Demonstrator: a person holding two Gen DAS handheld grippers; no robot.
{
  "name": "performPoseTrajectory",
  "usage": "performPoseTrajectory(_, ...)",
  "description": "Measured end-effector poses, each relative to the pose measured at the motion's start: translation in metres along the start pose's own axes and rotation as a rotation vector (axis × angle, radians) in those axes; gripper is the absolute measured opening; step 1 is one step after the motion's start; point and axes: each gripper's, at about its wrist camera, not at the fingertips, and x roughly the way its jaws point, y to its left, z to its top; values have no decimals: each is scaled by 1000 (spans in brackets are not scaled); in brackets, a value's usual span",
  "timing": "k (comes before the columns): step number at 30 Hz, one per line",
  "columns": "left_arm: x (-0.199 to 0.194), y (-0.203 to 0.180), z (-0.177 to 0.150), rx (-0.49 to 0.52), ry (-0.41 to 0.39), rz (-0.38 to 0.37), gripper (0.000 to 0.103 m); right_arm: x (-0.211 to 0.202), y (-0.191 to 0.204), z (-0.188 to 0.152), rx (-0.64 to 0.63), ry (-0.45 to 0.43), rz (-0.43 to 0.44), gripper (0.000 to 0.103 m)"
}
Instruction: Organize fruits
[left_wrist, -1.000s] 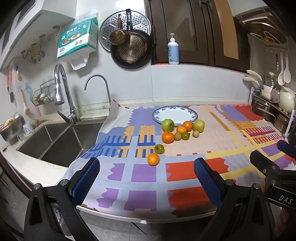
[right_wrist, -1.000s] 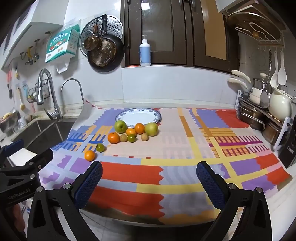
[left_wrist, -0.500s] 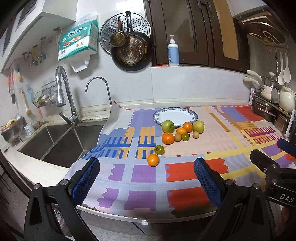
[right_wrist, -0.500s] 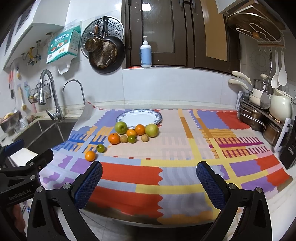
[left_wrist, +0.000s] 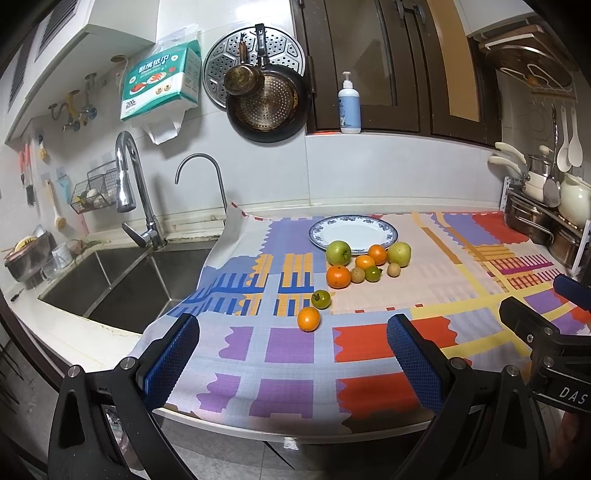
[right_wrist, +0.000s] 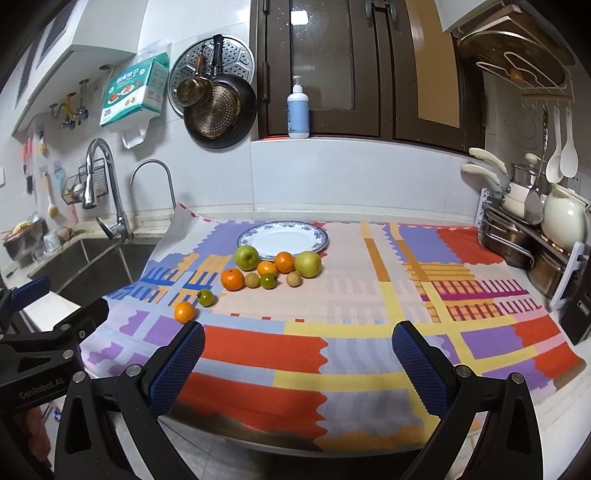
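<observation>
Left wrist view: steel sink (left_wrist: 110, 284) far left, patterned cloth (left_wrist: 369, 325) spread over the worktop to its right.
Left gripper (left_wrist: 293, 354): low at the near worktop edge, jaws spread wide, blue pads bare, nothing held.
Lone orange (left_wrist: 308, 319): on the cloth, nearest the left jaws, apart from them.
Green tomato (left_wrist: 321, 299): just behind the lone orange, close beside it.
Plate (left_wrist: 388, 230): blue-rimmed, white, bare, at the back of the cloth.
Fruit cluster: in front of the plate; green apple (left_wrist: 338, 252) at the left against the rim, large orange (left_wrist: 338, 276) before it, small tan fruit (left_wrist: 357, 275), small green fruit (left_wrist: 373, 273), two more oranges (left_wrist: 377, 254), pale yellow-green apple (left_wrist: 399, 254) at the right.
Right gripper (right_wrist: 297, 356): seen in the right wrist view near the front worktop edge, jaws wide apart, empty; one of its blue pads also visible at the far right of the left wrist view.
Right wrist view: left gripper's body at the far left edge, cluster and plate left of centre, pot rack (right_wrist: 517, 240) with a white jug far right.
</observation>
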Motion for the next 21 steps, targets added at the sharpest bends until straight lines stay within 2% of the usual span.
performPoseTrajectory(21,2,1,3,-6,-5,0,103,-1,2,1,-6,-8,-3,102)
